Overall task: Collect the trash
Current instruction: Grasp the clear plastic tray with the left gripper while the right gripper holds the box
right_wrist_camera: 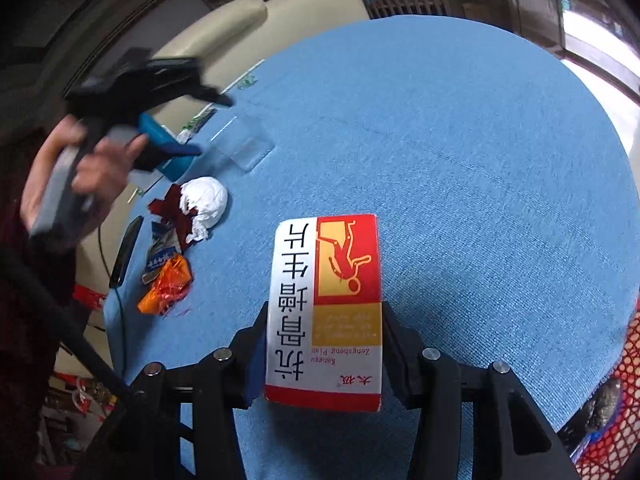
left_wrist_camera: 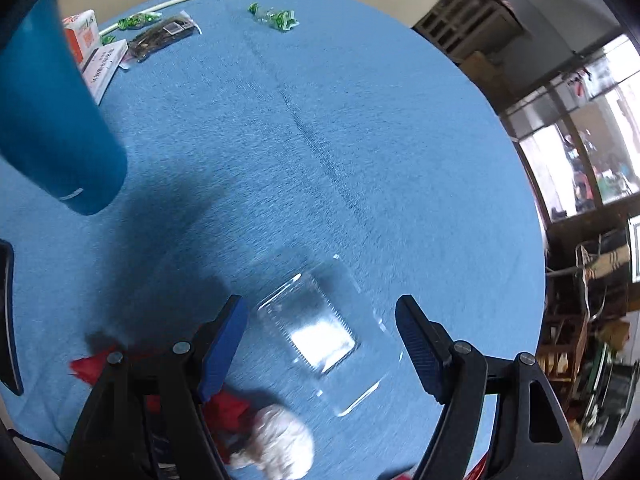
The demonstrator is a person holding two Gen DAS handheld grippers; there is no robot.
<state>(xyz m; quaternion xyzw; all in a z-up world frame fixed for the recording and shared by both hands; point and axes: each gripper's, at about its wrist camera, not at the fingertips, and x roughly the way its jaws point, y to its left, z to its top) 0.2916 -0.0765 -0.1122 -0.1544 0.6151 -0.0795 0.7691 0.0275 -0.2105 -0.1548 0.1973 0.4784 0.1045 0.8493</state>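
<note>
On the far left of the left wrist view a tall blue bottle (left_wrist_camera: 52,116) stands on the desk (left_wrist_camera: 360,140), which is covered with a blue cloth. Behind the bottle lie some small boxes (left_wrist_camera: 100,64), a dark snack bag (left_wrist_camera: 164,36) and green candy wrappers (left_wrist_camera: 276,16) near the far edge. Lower down, the left gripper (left_wrist_camera: 320,344) has its fingers wide apart and holds nothing; between them, on the cloth, lies an empty clear plastic tray (left_wrist_camera: 320,328). Red scraps (left_wrist_camera: 228,400) and a crumpled white tissue (left_wrist_camera: 280,440) lie just beside the near corner of the tray. In the right wrist view, the person's hand (right_wrist_camera: 76,176) holds the left gripper above the left side of the desk. Under it are the tissue (right_wrist_camera: 206,200), dark red scraps (right_wrist_camera: 172,212), an orange wrapper (right_wrist_camera: 168,284) and a black phone (right_wrist_camera: 126,248) near the edge. In the middle, the right gripper (right_wrist_camera: 324,344) has its fingers closed against the two long sides of a red and white medicine box (right_wrist_camera: 324,308), which is held above the cloth. At the far right edge a red net basket (right_wrist_camera: 616,412) is partly seen; something dark is in it, I cannot tell what.
</note>
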